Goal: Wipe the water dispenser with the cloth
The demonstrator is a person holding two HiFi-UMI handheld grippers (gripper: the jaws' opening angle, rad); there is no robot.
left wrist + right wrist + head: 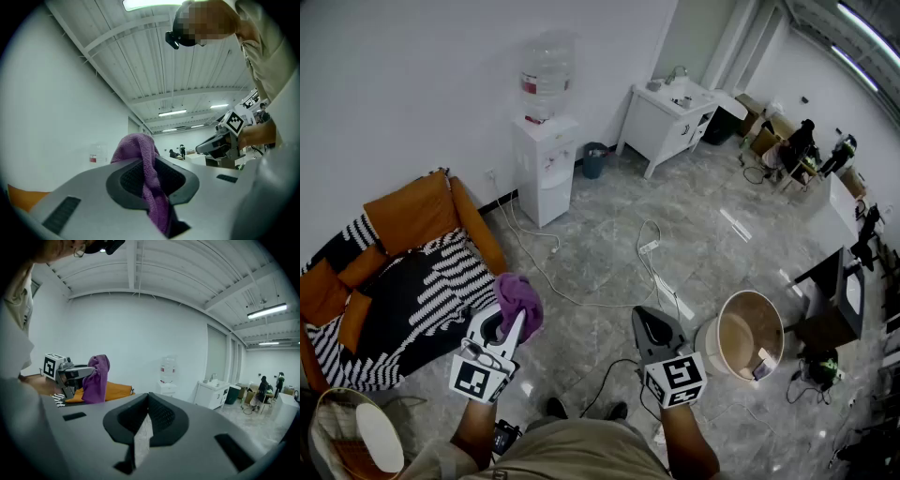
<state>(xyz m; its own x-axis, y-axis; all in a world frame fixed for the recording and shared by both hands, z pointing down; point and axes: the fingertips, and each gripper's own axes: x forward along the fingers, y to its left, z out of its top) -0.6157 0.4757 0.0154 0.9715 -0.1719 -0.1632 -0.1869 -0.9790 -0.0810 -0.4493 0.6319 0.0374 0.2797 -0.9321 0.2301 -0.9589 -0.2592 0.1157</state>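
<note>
Here the soft purple cloth is clenched in the left claw; the right claw is closed, empty.

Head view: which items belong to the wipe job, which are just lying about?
Job: purple cloth, clamped in left gripper; water dispenser by the wall.
Lying about: sofa, bucket, white cabinet, floor cables, small bin.

White walls, grey marbled floor — orange sofa (striped throw), perhaps a sink cabinet.
</note>
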